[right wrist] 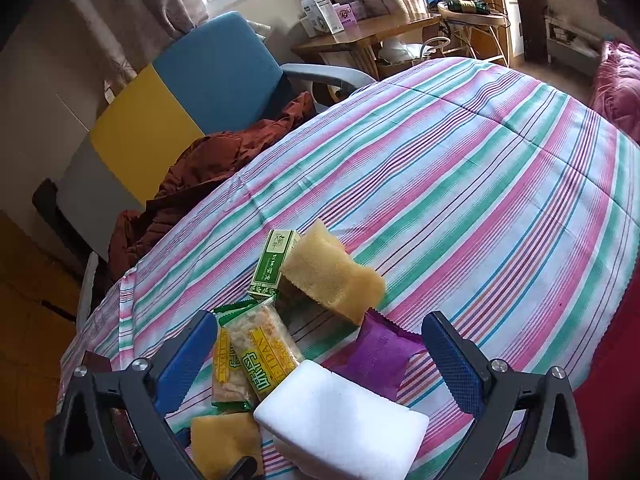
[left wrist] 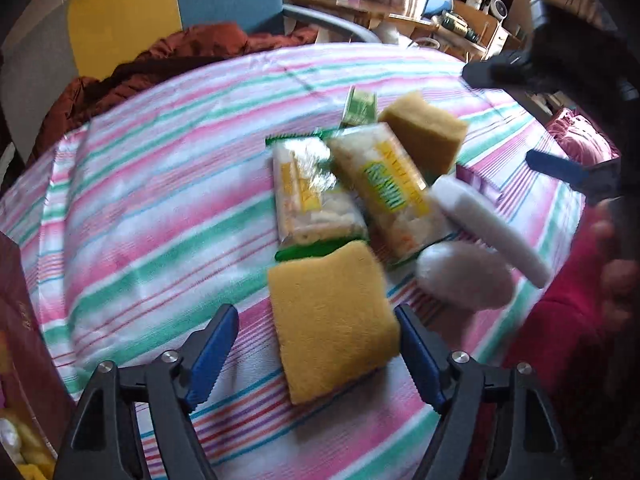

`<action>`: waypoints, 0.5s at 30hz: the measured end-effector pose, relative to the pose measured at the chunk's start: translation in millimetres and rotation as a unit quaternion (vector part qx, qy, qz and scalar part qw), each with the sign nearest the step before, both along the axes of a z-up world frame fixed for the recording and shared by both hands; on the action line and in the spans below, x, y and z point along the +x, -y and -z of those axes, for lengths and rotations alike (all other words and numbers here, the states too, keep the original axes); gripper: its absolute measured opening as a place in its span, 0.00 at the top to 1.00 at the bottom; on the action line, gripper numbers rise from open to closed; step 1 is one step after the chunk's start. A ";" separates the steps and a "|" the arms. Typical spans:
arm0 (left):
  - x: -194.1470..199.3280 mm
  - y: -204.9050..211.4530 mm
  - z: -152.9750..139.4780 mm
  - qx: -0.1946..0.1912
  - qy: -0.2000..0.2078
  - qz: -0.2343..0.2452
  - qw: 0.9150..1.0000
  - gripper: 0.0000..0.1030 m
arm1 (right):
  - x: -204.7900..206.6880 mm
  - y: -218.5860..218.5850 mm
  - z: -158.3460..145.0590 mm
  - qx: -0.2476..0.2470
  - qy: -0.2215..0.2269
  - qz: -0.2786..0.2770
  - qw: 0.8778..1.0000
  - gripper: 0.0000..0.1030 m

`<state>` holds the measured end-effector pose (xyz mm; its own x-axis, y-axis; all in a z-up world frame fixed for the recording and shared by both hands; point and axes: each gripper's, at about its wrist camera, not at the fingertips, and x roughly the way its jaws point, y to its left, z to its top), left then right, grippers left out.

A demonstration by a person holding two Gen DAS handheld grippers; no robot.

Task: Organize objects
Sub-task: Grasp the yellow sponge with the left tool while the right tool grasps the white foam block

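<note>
On the striped cloth (left wrist: 160, 200) lies a cluster of objects. My left gripper (left wrist: 318, 356) is open, its blue fingers either side of a flat yellow sponge (left wrist: 332, 320). Beyond it lie two snack bars (left wrist: 316, 192) (left wrist: 392, 188), a thick tan sponge (left wrist: 428, 128), a green box (left wrist: 360, 106), a white foam block (left wrist: 492, 224) and a white rounded pad (left wrist: 464, 276). My right gripper (right wrist: 320, 360) is open above the white foam block (right wrist: 340, 420), with a purple packet (right wrist: 380, 356), snack bars (right wrist: 260, 356), tan sponge (right wrist: 332, 276) and green box (right wrist: 274, 264) ahead.
A rust-brown jacket (right wrist: 208, 168) lies on a blue and yellow chair (right wrist: 180, 92) at the cloth's far edge. A maroon box (left wrist: 20, 320) stands at the left. A wooden desk (right wrist: 360, 40) and a pink cushion (right wrist: 616, 88) lie beyond. A hand (left wrist: 612, 248) shows at the right.
</note>
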<state>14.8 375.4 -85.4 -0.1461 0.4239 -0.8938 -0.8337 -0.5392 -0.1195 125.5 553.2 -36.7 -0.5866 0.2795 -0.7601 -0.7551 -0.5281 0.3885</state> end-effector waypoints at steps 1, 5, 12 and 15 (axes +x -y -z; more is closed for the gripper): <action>-2.4 4.4 4.2 0.011 0.019 0.000 1.000 0.30 | -0.7 -0.5 1.1 -0.003 0.001 -0.001 1.000 0.00; 7.1 21.4 0.7 0.030 0.013 0.022 0.999 0.47 | -5.9 -0.1 7.1 -0.020 0.007 -0.017 1.000 0.00; 18.6 65.7 -2.5 0.031 0.003 0.022 0.999 0.48 | -24.5 13.0 16.6 -0.048 0.037 -0.092 0.994 0.00; 15.5 85.7 -4.4 0.037 0.010 0.019 0.999 0.49 | -35.0 22.3 13.2 -0.032 0.083 -0.170 0.981 0.00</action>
